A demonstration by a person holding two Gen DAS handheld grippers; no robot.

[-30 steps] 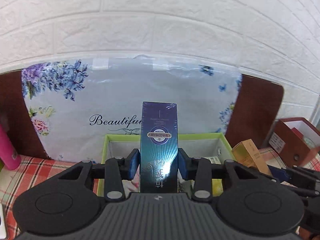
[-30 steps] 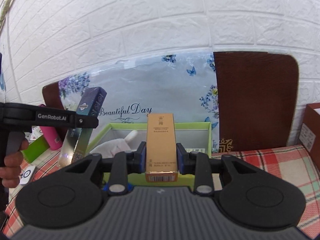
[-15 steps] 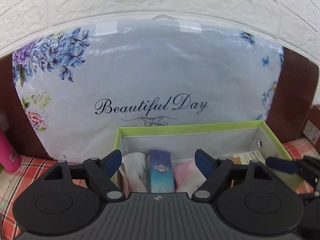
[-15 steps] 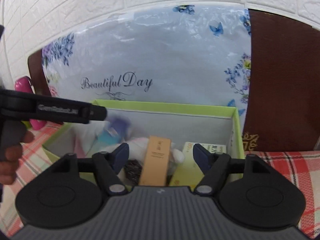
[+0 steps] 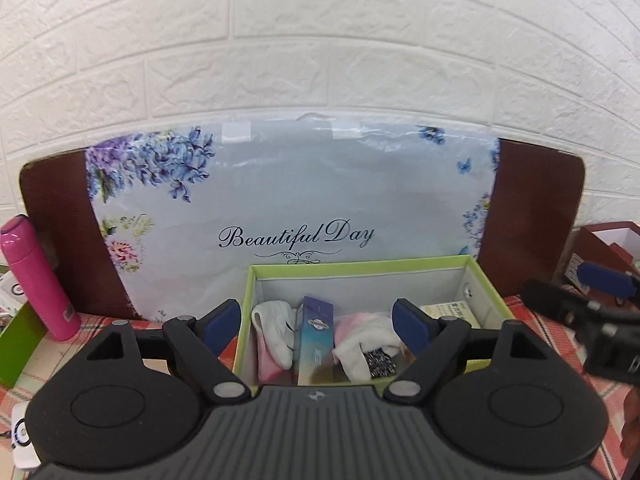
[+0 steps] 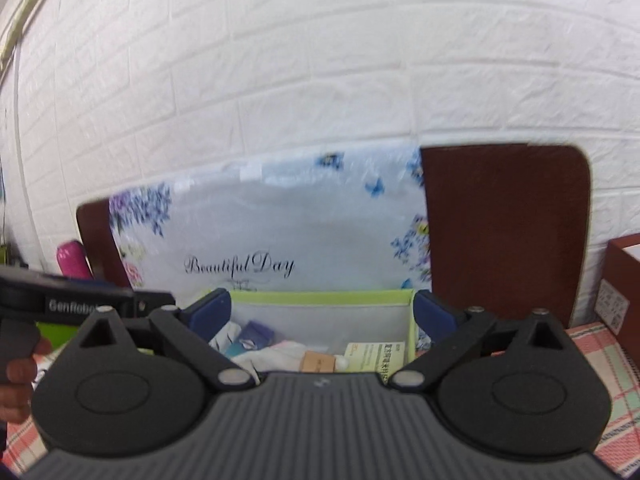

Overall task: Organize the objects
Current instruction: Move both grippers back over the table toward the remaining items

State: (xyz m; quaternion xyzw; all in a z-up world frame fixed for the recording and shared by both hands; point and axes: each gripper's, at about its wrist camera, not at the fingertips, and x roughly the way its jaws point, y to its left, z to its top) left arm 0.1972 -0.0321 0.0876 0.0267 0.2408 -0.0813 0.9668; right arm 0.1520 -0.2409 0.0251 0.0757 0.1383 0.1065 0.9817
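A green-rimmed bin (image 5: pixel 360 266) stands in front of me on the checked cloth. A blue cosmetic box (image 5: pixel 316 336) leans upright inside it among white and pink socks (image 5: pixel 276 332). My left gripper (image 5: pixel 316 320) hovers at the bin's near edge, jaws opening wide, pads well clear of the blue box. In the right wrist view the same bin (image 6: pixel 320 297) holds a gold box (image 6: pixel 318 362) lying low beside the blue box (image 6: pixel 252 336). My right gripper (image 6: pixel 322 308) is also opening, with nothing pressed between its pads.
A floral "Beautiful Day" bag (image 5: pixel 296 200) and a brown board (image 5: pixel 532 220) lean on the white brick wall behind the bin. A pink bottle (image 5: pixel 36 280) stands at the left, a red-brown box (image 5: pixel 600 248) at the right. A hand (image 6: pixel 16 376) holds the left tool.
Both grippers went from shut on their boxes to wide open. The blue box and the gold box now rest in the green bin, and both grippers have drawn back from it.
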